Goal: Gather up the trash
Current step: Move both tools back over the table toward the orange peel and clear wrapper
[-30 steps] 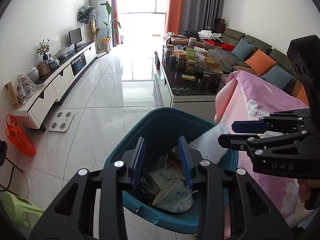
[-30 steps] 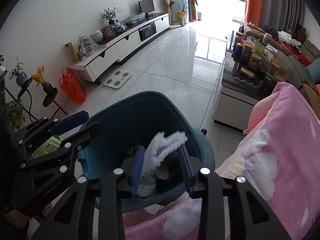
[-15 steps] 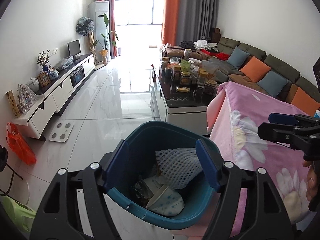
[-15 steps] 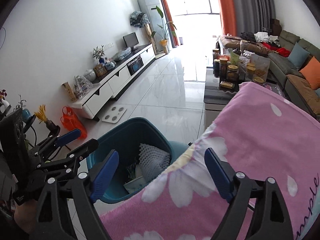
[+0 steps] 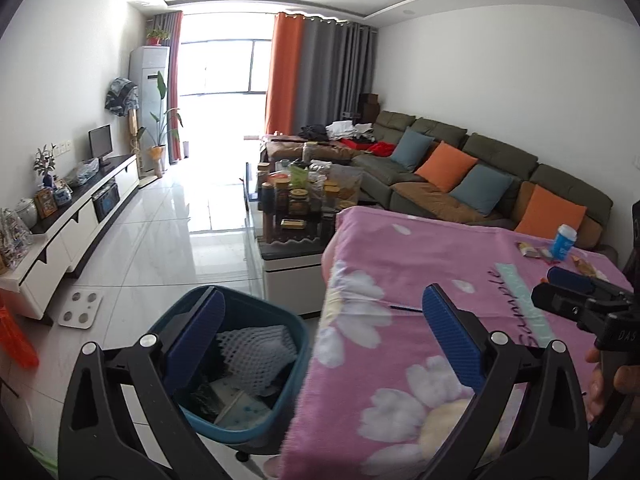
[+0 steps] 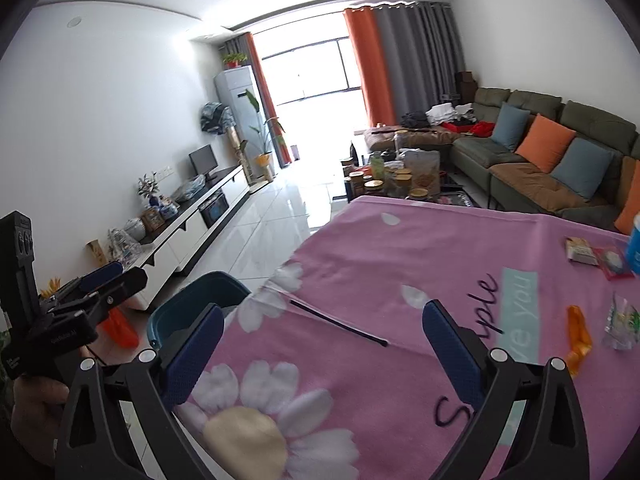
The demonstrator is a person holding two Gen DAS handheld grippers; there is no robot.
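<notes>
Both claws are empty with jaws opening, nothing between the pads. Left gripper hangs over the seam where the teal bin meets the pink blanket. Right gripper sits fully over the blanket.

Landmark is the black stick lying on the blanket. Its long axis runs diagonally, from the blanket edge nearest the bin toward the printed lettering. It lies just ahead of the right gripper and roughly centred between that gripper's pads, so the right hand is nearer. My read: the pads need to close across the stick, not along it, so the wrist would need some roll.

Remaining trash is all beyond the stick, on the side away from the bin:
- orange wrapper, nearest to the stick
- clear crinkled wrapper, just past the orange one
- snack packet and red-edged packet, farther back
- blue cup, farthest

Bin already holds white foam netting and paper scraps.

Hard to make out:
- blue cup is cut off at the frame edge in the right wrist view
- stick shows only as a thin sliver in the left wrist view, partly behind the pad
- bin floor is hidden by the left claw
- can't tell if the stick lies flat or is snagged in a blanket crease
</notes>
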